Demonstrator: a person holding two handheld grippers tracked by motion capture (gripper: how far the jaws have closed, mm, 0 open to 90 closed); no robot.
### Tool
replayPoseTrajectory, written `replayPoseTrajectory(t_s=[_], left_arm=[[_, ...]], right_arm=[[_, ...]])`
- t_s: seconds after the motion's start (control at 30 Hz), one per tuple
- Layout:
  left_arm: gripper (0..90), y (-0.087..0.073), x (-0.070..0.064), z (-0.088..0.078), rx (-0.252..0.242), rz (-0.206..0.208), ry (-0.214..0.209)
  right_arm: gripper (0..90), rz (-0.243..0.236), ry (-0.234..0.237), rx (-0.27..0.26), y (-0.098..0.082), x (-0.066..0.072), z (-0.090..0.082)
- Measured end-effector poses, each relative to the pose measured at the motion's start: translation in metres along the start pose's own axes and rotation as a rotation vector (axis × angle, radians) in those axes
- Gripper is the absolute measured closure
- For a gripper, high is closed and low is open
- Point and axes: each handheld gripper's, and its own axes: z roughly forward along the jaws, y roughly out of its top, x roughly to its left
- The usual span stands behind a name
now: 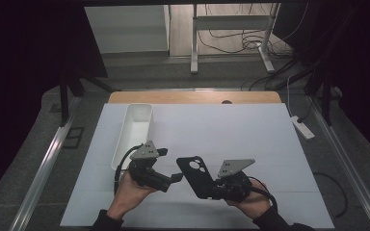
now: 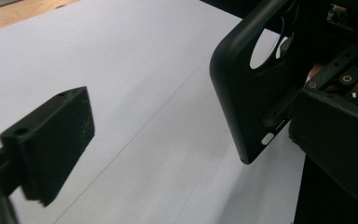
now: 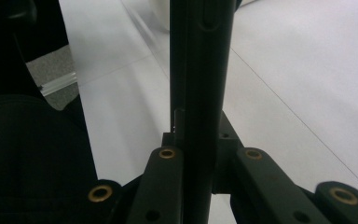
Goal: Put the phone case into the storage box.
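A black phone case [image 1: 193,174] with a round camera cutout is held above the white mat, tilted up to the left. My right gripper [image 1: 213,188] is shut on its lower end. In the right gripper view the case [image 3: 200,70] stands edge-on, pinched between the two jaws of that gripper [image 3: 199,154]. My left gripper [image 1: 172,179] points right at the case and is open. In the left gripper view, its pads [image 2: 51,140] stand wide apart. The case [image 2: 247,93] hangs just in front of the right-hand pad, with its port cutouts facing me.
A long white bin [image 1: 135,129] lies on the white mat [image 1: 250,139] at the back left, just beyond my left hand. A wooden table edge [image 1: 192,97] runs behind the mat. A power strip [image 1: 302,127] lies off the right side.
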Motion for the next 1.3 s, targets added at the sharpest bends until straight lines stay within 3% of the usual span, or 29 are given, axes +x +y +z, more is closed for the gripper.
replayPoseTrajectory(t_s=[0.17,0.33,0.5,0.6,1.0,1.3], left_arm=[[17.8,0.0003,-0.002,-0.0033,-0.015,0.019,-0.023],[37.0,-0.0002,-0.0002,-0.0061,-0.03,0.01,-0.078],[50.6,0.0004,0.0002,-0.0074,-0.037,0.007,-0.126],[56.7,0.0002,-0.0002,-0.0075,-0.041,0.007,-0.131],[75.7,-0.0004,0.0023,-0.008,-0.056,-0.011,-0.181],[81.7,0.0008,0.0027,-0.0085,-0.065,-0.03,-0.212]], right_arm=[[85.0,0.004,0.013,-0.008,-0.0001,0.0002,0.0],[85.0,0.008,0.032,-0.018,0.0003,0.0009,0.0],[85.0,0.015,0.049,-0.026,0.0003,0.0007,-0.0001],[85.0,0.015,0.055,-0.03,0.0005,0.0008,-0.0002],[85.0,0.009,0.068,-0.034,0.0009,0.0013,0.0004],[84.9,0.003,0.051,-0.027,0.0007,0.0009,0.0018]])
